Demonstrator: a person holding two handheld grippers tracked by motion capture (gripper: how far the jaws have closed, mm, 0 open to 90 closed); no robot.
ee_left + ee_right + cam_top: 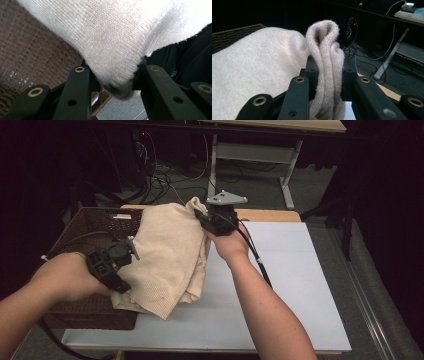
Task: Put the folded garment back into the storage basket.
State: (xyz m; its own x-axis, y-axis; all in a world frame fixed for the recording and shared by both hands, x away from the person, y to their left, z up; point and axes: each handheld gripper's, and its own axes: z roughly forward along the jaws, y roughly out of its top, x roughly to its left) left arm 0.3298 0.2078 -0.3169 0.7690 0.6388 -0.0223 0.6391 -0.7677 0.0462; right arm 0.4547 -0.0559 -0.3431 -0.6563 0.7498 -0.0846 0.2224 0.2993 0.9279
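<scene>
Sweater (167,255), cream knit, hangs mid-frame left of centre in the high view, draped between both claws above the white bench (295,285). Far left: brown wicker basket (100,220) at the bench's left edge, partly under the cloth. Left claw (122,282), lower left, is clamped on the sweater's lower edge; the left gripper view shows the hem bunched between its jaws. Right claw (200,215), upper centre, is clamped on a folded bit of knit (325,62). Judgement: the sweater looks in mid-lift. To do it well, keep both grips firm, raise evenly, and spread the hands so the cloth clears the basket rim without snagging.
</scene>
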